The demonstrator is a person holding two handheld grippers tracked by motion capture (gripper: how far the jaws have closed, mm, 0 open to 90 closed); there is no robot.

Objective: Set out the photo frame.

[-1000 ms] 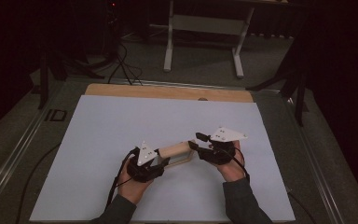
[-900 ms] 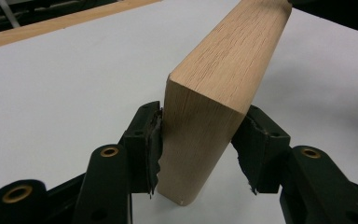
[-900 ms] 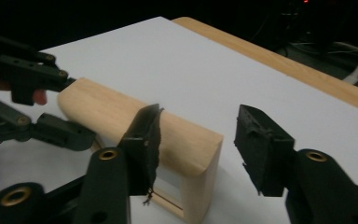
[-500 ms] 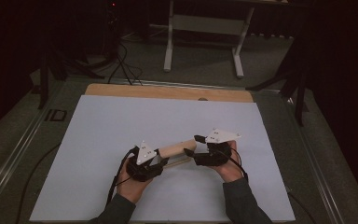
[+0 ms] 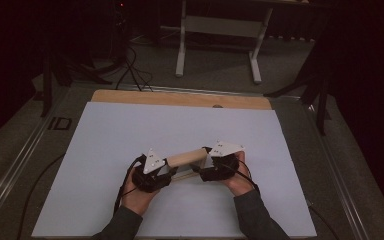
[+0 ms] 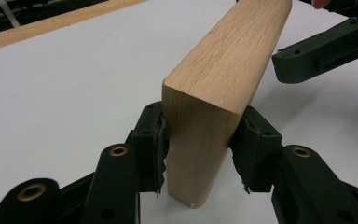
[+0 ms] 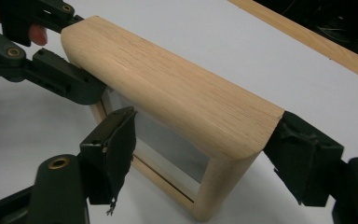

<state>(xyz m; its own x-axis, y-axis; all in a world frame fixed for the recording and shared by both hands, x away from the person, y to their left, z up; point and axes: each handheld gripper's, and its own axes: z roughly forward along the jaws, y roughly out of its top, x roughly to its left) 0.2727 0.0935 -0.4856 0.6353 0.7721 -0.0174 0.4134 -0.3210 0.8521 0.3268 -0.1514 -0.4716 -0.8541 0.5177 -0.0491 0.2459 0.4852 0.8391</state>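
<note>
Compared with a second ago, right gripper [image 5: 206, 161] lower and nearer the person, grey plate tipped flatter; frame [image 5: 186, 158] still bridging both grippers, left gripper [image 5: 166, 172] barely shifted.

Nearest, at the bottom of the high view: two sleeves, then left hand [image 5: 139, 192] and right hand [image 5: 239, 175] wrapped around the grippers, cables looping beside them.

Just beyond the hands, low over the white surface [image 5: 130, 130]: wooden frame held between the two grippers, slanting up from left to right in the high view.

In the left gripper view: left gripper [image 6: 200, 140] clenched on the near end of the frame [image 6: 223, 79], one pad pressed to each side face, wood running away toward the other gripper's black jaw at upper right.

In the right gripper view: right gripper [image 7: 205, 154] with jaws spread wide around the frame [image 7: 168, 93]; right pad touching the end of the rounded top rail, left pad [image 7: 109, 154] beside the frame's open face, contact there not clear. Grasp loose or firm: cannot tell.

Farther off: bare wooden strip [image 5: 180, 98] at the surface's far edge, then grey floor, cables and a stand [image 5: 220, 35].
</note>
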